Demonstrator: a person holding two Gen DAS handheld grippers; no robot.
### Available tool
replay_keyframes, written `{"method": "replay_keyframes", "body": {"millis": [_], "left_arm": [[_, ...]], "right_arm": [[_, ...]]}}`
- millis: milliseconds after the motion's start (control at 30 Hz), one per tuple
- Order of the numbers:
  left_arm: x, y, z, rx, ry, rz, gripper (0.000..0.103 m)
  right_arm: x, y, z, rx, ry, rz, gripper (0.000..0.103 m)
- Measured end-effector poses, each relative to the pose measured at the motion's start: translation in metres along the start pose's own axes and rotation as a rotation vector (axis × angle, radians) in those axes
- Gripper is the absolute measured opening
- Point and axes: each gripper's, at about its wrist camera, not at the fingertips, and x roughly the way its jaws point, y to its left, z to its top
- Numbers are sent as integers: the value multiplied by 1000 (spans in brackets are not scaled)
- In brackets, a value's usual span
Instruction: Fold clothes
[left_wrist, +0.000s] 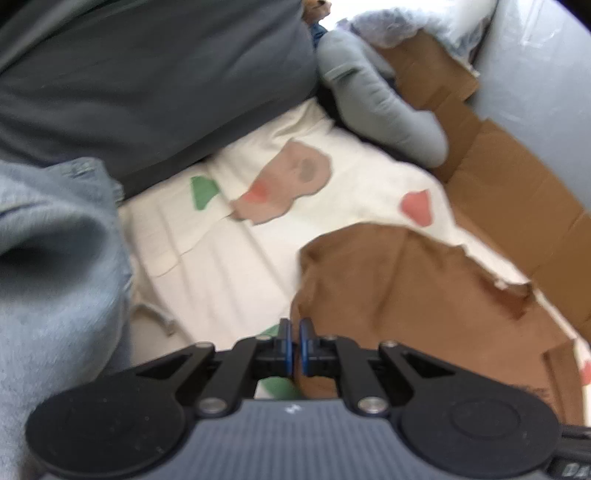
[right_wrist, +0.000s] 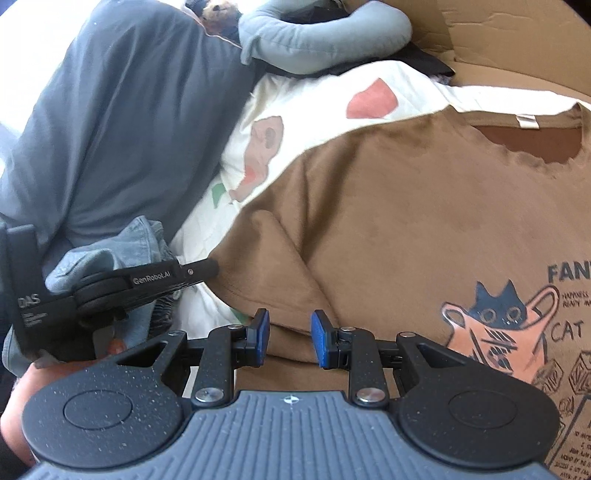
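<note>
- A cream sheet (left_wrist: 229, 258) with red and green patches spreads ahead of both sets of jaws.
- The brown T-shirt (right_wrist: 388, 221) lies flat on it, ahead of and under the right gripper (right_wrist: 288, 334), whose jaws stand apart over the hem, pads clear of the cloth.
- A dark grey cushion (left_wrist: 147, 81) sits beyond, to the left.
- The left gripper (left_wrist: 294, 343) has its jaws together at the sleeve edge; whether they pinch cloth I cannot tell.
</note>
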Motion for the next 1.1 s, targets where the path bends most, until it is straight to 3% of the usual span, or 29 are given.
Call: {"method": "replay_keyframes", "body": {"millis": [133, 500, 633, 800, 833, 933, 1100], "left_arm": [[-8, -9, 10, -33, -8, -69, 5], [-8, -29, 28, -122, 40, -238, 5], [-7, -38, 33, -138, 59, -296, 5], [-8, -47, 41, -136, 65, -346, 5], [-8, -47, 43, -137, 65, -354, 5], [-9, -49, 48, -132, 64, -372, 6], [-9, -43, 61, -111, 41, -336, 23]], "right_arm": [[0, 6, 6, -9, -18, 18, 36], [13, 24, 33, -42, -58, 62, 38], [21, 29, 42, -74, -70, 63, 45], [26, 33, 52, -113, -95, 58, 44], [25, 33, 53, -123, -106, 55, 42], [25, 29, 59, -117, -113, 42, 5], [22, 15, 66, -90, -125, 14, 2]]}}
